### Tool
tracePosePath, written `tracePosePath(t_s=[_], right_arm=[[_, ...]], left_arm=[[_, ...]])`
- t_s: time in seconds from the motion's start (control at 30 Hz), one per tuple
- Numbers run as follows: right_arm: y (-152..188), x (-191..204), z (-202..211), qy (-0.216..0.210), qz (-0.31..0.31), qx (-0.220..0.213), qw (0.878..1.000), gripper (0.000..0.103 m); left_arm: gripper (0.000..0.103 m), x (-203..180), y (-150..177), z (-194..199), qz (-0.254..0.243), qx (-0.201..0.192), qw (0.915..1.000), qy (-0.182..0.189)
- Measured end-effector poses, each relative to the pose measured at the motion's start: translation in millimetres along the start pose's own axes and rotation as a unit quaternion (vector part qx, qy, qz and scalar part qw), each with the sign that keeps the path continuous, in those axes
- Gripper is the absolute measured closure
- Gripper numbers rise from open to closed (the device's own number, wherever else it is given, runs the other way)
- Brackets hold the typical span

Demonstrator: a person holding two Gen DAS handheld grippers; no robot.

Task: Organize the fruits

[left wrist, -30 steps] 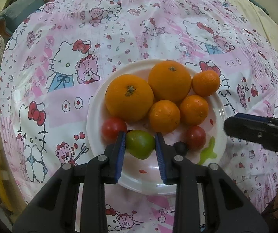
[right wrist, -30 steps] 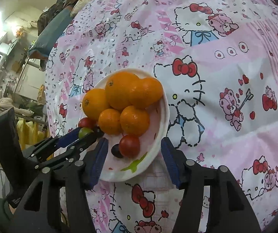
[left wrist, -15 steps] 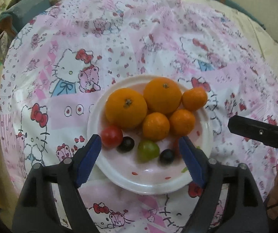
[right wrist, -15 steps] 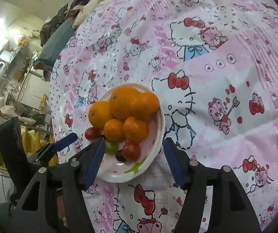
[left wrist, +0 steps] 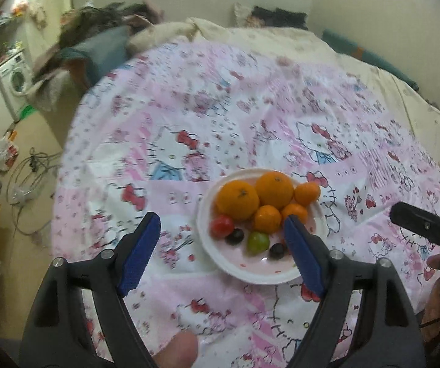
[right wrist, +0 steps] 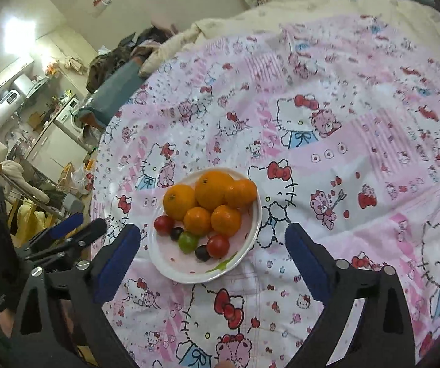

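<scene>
A white plate [left wrist: 250, 273] [right wrist: 171, 270] sits on the pink Hello Kitty cloth. It holds several oranges [left wrist: 274, 189] [right wrist: 214, 190], two red tomatoes [left wrist: 222, 226] [right wrist: 218, 245], a green tomato [left wrist: 257, 241] [right wrist: 187, 241] and two dark grapes [left wrist: 235, 236] [right wrist: 202, 252]. My left gripper [left wrist: 221, 251] is open and empty, raised above and in front of the plate. My right gripper [right wrist: 212, 260] is open and empty, also raised above the plate's near side. The left gripper [right wrist: 75, 230] shows at the left of the right wrist view.
The pink cloth [left wrist: 250, 128] covers a round table. Behind it lie cream bedding [left wrist: 266, 40] and a pile of clothes [left wrist: 97, 46]. A washing machine [left wrist: 14, 76] and floor clutter stand at the left. The right gripper's finger [left wrist: 425, 224] shows at the right.
My left gripper let go of the green tomato on the plate, opened wide and pulled up and back. My right gripper also rose and drew back, staying open.
</scene>
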State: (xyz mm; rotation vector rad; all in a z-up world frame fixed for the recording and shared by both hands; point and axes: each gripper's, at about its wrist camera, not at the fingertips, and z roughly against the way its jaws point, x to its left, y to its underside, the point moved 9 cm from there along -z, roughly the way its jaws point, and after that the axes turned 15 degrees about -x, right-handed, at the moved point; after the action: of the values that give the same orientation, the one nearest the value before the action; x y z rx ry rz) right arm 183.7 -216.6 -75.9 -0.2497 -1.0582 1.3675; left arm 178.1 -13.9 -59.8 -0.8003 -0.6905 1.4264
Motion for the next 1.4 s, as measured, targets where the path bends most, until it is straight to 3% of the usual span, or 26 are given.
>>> tracePosePath(t_s=[0.13,0.23,0.37,0.43,0.6,0.77,0.97,1.4], right_arm=[[10,9,18,0.007,0.02,-0.006,1.0,0.003],[20,11,33,0.017,0.033,-0.016,0.999,0.002],[32,14,46,0.029,0.039,-0.033,0.998,0.0],[36,16,51,0.037,0.048,-0.047,0.997,0.0],[38,26,52,0.058,0.091,-0.087,0.99,0.0],[38,36,46,0.068,0.125,-0.102,0.985,0.0],[36,31,46,0.075,0.114,-0.103,0.985,0.0],[34,29,48,0.077,0.109,-0.107,0.985,0.0]], left_arm=[[0.023,9,6,22,0.014,-0.004,0.9999,-0.001],[0.013,16,20,35,0.019,-0.003,0.9998,-0.007],[0.01,23,34,46,0.025,-0.005,0.9995,-0.016],[0.001,24,35,50,0.026,-0.013,0.9994,-0.02],[0.0,24,37,50,0.01,-0.029,0.9989,-0.037],[0.0,19,42,50,0.018,-0.027,0.9992,-0.023],[0.0,17,35,60,0.017,-0.051,0.9984,-0.018],[0.0,19,37,57,0.023,-0.043,0.9986,-0.021]])
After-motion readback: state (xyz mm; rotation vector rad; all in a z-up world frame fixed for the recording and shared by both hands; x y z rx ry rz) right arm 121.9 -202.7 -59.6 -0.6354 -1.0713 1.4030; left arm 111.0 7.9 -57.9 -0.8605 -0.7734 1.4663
